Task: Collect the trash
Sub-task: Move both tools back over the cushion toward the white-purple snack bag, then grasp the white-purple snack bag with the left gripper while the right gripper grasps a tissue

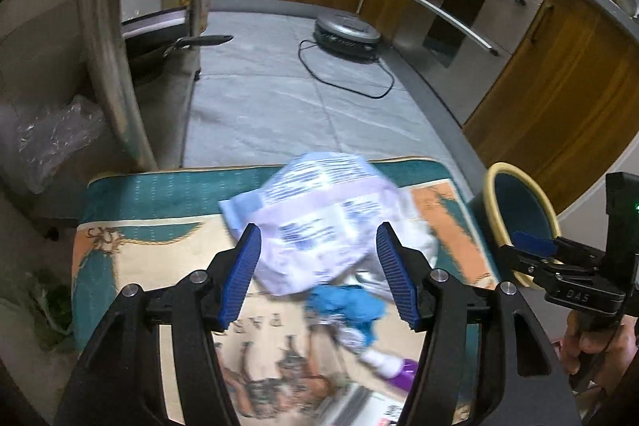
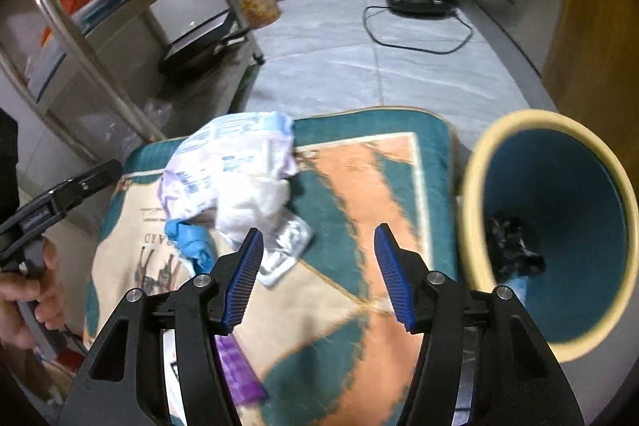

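A crumpled white and lilac plastic wrapper [image 1: 319, 210] lies on a teal and peach patterned mat [image 1: 131, 266]. My left gripper [image 1: 319, 274] is open just above and around its near edge. A blue glove [image 1: 347, 306], a silver foil packet [image 2: 285, 250] and a purple wrapper [image 2: 235, 366] lie beside it. My right gripper [image 2: 317, 274] is open over the mat [image 2: 359, 186], empty. A teal bin with a cream rim [image 2: 551, 226] stands to the right, with black trash inside. The wrapper [image 2: 231, 170] and glove [image 2: 191, 242] also show in the right wrist view.
A metal shelf rack [image 1: 104, 46] with a pan stands at the left. A round grey appliance with a black cord [image 1: 347, 34] sits on the grey floor. Wooden cabinets [image 1: 559, 86] curve round the back and right. Clear plastic [image 1: 52, 142] lies at the left.
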Demonstrator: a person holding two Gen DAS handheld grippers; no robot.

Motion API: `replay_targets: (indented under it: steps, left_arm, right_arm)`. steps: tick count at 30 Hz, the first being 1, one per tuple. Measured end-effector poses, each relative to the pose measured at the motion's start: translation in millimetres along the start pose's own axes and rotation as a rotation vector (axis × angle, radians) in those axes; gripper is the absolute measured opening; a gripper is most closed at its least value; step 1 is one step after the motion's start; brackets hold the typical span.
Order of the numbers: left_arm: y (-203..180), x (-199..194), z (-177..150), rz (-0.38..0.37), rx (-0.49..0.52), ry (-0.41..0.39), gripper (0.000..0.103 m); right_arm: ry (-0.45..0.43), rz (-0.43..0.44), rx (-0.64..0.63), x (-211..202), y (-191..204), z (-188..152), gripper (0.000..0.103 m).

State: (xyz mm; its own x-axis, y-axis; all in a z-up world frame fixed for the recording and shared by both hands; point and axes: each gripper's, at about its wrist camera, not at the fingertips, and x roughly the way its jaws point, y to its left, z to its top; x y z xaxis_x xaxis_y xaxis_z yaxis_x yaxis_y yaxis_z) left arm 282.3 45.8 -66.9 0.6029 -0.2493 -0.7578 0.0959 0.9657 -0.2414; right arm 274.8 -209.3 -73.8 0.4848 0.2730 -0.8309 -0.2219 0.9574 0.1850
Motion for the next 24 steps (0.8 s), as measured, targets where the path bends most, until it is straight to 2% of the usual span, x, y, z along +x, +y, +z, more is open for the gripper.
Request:
replay_targets:
  steps: [9, 18, 24]
  left_arm:
    - [24, 40, 10, 0.021, 0.052, 0.05, 0.062]
    - [22, 78, 21, 0.012, 0.079, 0.085, 0.062]
    - [13, 96, 23, 0.028, 0.161, 0.104, 0.063]
  right_arm:
    - [0.058, 0.03, -0.015, 40, 18, 10, 0.062]
    - [0.073, 0.074, 0.036, 61, 15, 19, 0.062]
    - [0.099, 0.085, 0.025, 77, 22, 23, 0.062]
